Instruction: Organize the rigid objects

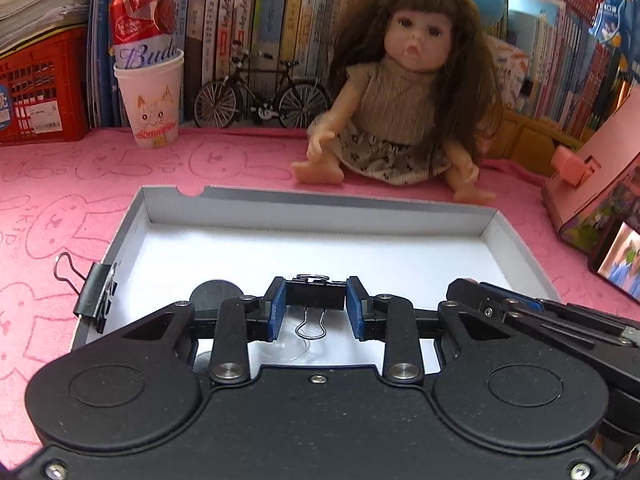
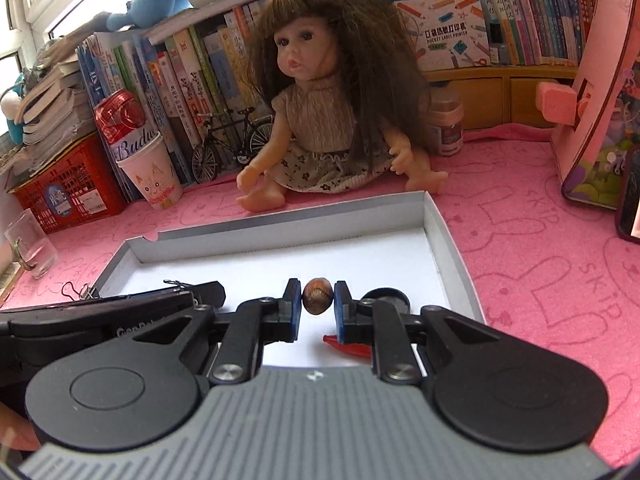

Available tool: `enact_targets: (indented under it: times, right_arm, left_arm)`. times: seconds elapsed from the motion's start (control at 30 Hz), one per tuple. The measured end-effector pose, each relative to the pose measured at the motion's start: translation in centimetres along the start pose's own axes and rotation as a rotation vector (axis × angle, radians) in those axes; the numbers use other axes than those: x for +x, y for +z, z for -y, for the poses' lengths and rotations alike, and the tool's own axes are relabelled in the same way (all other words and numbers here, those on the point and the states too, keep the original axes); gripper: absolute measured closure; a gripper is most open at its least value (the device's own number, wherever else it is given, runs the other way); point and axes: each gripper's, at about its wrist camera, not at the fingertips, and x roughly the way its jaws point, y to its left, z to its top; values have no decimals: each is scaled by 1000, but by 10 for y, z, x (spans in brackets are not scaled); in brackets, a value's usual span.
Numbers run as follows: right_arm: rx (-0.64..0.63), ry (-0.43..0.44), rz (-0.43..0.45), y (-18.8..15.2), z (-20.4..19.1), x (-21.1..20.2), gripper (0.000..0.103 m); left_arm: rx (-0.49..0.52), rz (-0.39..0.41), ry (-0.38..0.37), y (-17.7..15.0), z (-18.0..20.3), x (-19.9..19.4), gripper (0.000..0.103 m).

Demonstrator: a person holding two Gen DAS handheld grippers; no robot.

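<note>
Black steel and blue rubber meet in the left gripper (image 1: 315, 305), whose pads are clamped on the body of a black binder clip (image 1: 316, 295), its wire handle hanging below toward the floor of the shallow white box (image 1: 320, 210). In the right wrist view, the right gripper (image 2: 317, 303) is closed on a small brown nut (image 2: 317, 295), pinched between the two blue pads above the same box. Both loads are held over the near half of the box, which lies on the pink cloth (image 1: 60, 184) in front of a seated doll (image 1: 404, 96).

Several things are already inside the box: a round black disc (image 2: 386, 298), a red piece (image 2: 346, 347) under the right fingers, and a clear piece beneath the left gripper that is hard to make out. A second binder clip (image 1: 96, 298) is clipped to the box's left wall.

The main risk is judged to lie with the nut. It is round and hard, so it could be squeezed out sideways if the grip is shifted, and once released it may roll across the smooth floor. The two grippers are also held close together, so a collision is possible if both are lowered at once. The red piece could be struck or pinned by the right fingers on the way down.
</note>
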Motion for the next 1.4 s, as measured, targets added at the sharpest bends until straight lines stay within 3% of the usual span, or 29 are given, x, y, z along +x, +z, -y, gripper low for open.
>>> enact_targets:
  times: [0.53, 0.6, 0.67, 0.73, 0.87, 1.07, 1.4]
  right_arm:
    - [11, -4, 12, -2, 1, 1, 77]
    - [11, -6, 16, -2, 2, 1, 73]
    - [10, -7, 20, -2, 2, 0, 57]
    - [18, -10, 24, -1, 2, -3, 54]
    - [23, -25, 49, 2, 5, -12, 37]
    - [34, -39, 76, 5, 10, -30, 26]
    - [29, -53, 113, 5, 8, -59, 16]
  left_arm:
    - [34, -3, 13, -1, 4, 0, 70]
    - [31, -1, 13, -1, 4, 0, 64]
    - [25, -1, 6, -1, 3, 0, 61]
    - [14, -3, 6, 0, 1, -1, 59]
    - [-8, 8, 2, 1, -3, -8, 44]
    - [5, 57, 11, 0, -4, -31, 23]
    - [13, 102, -1, -5, -1, -67, 21]
